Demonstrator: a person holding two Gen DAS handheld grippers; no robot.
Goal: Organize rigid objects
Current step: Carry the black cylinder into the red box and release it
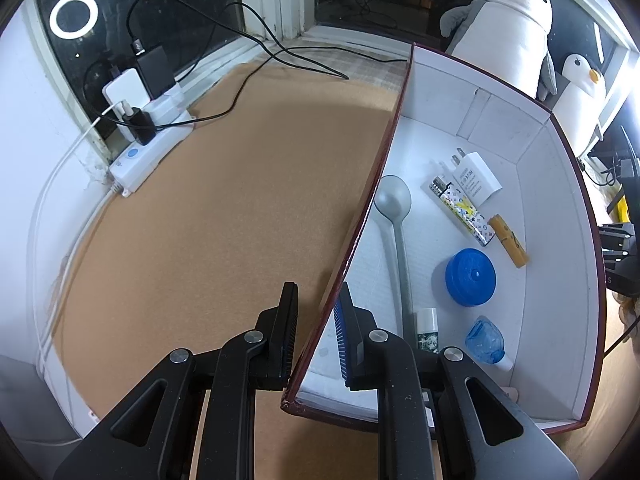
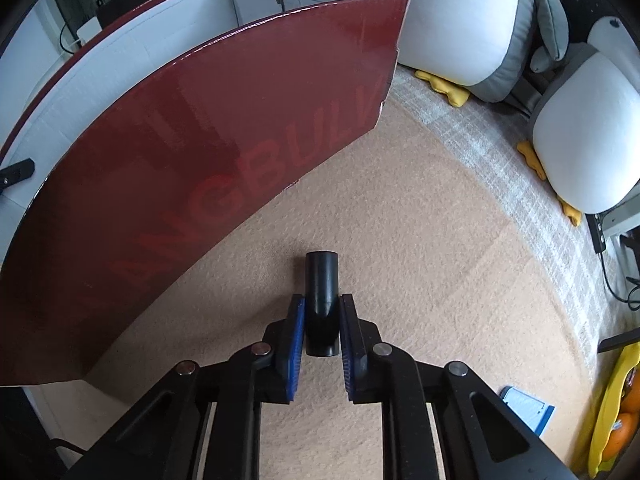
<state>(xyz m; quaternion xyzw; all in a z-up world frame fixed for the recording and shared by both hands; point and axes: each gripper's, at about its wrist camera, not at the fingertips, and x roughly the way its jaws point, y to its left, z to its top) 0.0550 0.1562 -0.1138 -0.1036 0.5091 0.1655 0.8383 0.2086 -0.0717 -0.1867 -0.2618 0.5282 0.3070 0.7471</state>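
The right gripper (image 2: 320, 320) has its ribbed blue jaws clenched on a smooth black cylinder (image 2: 321, 300) above the tan felt tabletop (image 2: 400, 260). The left gripper (image 1: 316, 332) straddles the glossy maroon cardboard box (image 1: 356, 236) wall, jaws released. Inside lie a grey spoon (image 1: 394, 216) and a round blue cap (image 1: 471, 277).

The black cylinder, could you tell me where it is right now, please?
In the right wrist view, the black cylinder sits clamped between the right tongs, above the tan mat, just right of the red box.
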